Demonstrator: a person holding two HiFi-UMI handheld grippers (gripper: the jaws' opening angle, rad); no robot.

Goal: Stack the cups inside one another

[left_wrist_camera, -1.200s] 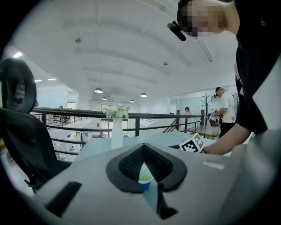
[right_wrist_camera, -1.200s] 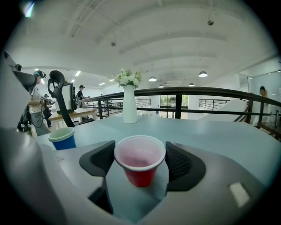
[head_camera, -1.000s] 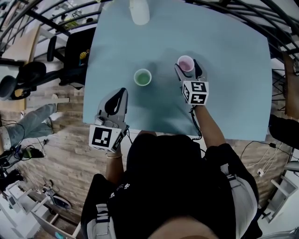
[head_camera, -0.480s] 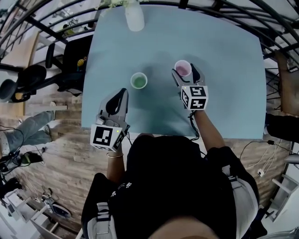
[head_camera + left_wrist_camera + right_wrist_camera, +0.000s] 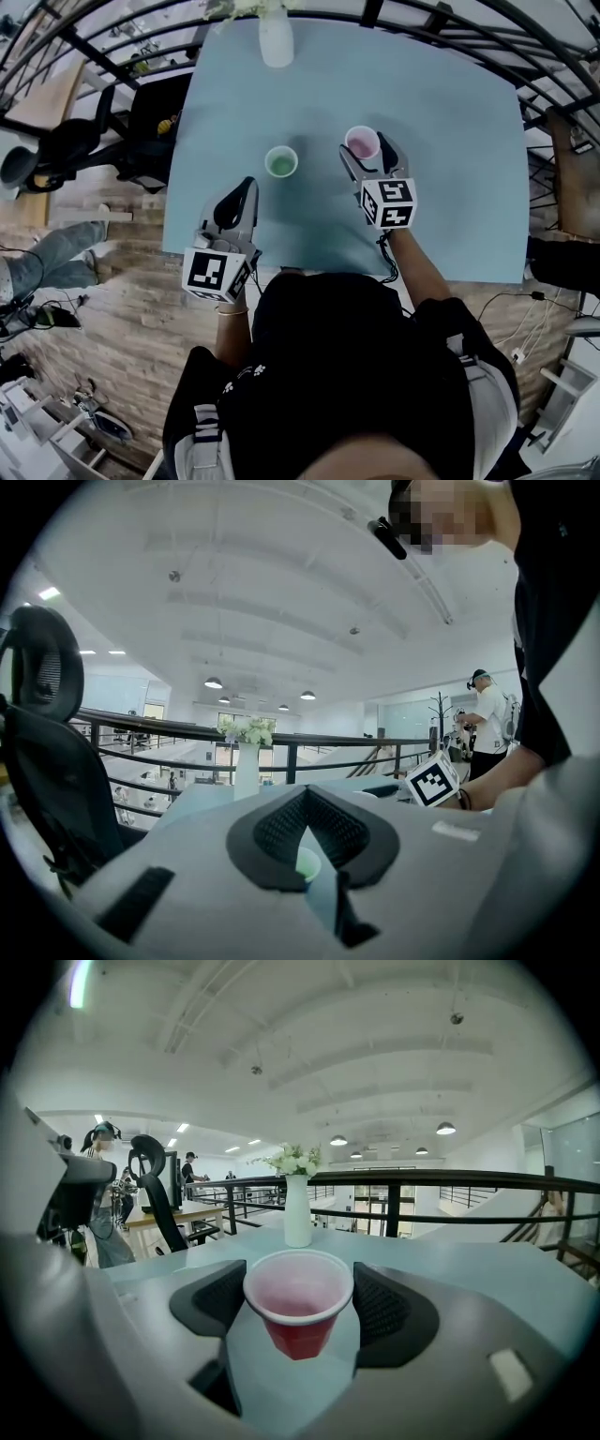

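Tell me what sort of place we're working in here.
Probably an open-plan office or lab on an upper floor or mezzanine. A black railing runs just behind the pale blue table, an office chair and a desk stand nearby, and a high white ceiling with round lights spans the hall.

Bright even light, soft shadows, fisheye-warped edges

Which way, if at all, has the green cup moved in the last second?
No. The green cup stands where it did, judged against the white vase and the table's near edge.
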